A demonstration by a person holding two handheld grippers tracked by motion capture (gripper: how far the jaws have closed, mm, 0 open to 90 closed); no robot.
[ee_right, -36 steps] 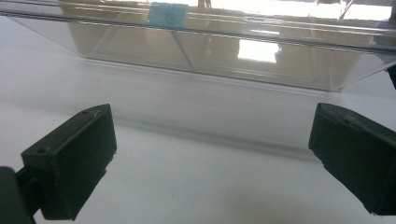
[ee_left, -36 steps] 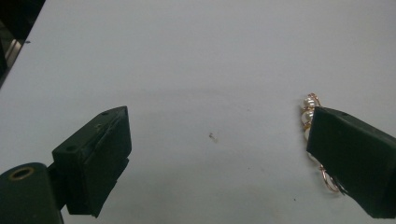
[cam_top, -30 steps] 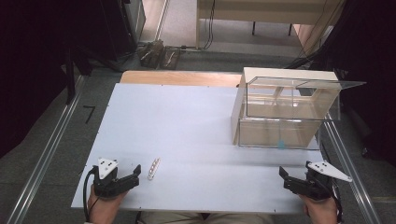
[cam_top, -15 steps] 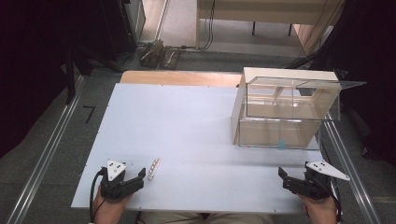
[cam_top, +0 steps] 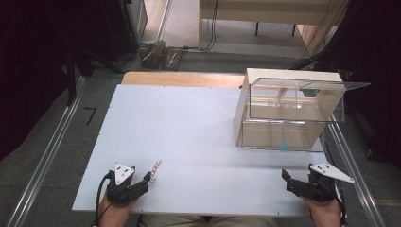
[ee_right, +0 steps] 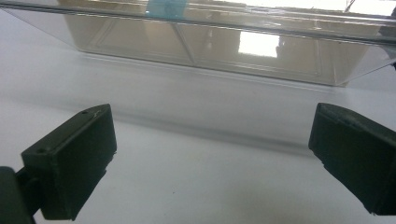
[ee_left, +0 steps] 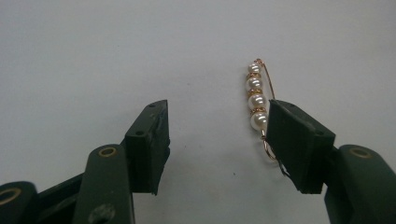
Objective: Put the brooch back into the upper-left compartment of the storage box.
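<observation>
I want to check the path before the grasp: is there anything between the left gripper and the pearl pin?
Nothing visible. The pearl pin lies on the bare white table, beside one finger of the left gripper.

One pearl pin (ee_left: 257,101) with four pearls, one clear box (cam_top: 289,112), two hand-held grippers, one tabletop (cam_top: 184,123).

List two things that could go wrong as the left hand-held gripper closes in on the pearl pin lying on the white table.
1. The pearl pin sits off-centre, against one jaw of the left hand-held gripper, whose jaws have just been closing; it may get pushed aside rather than pinched.
2. The pin's thin gold wire lies flat on the table, so the pads could slip over it or bend it.
</observation>
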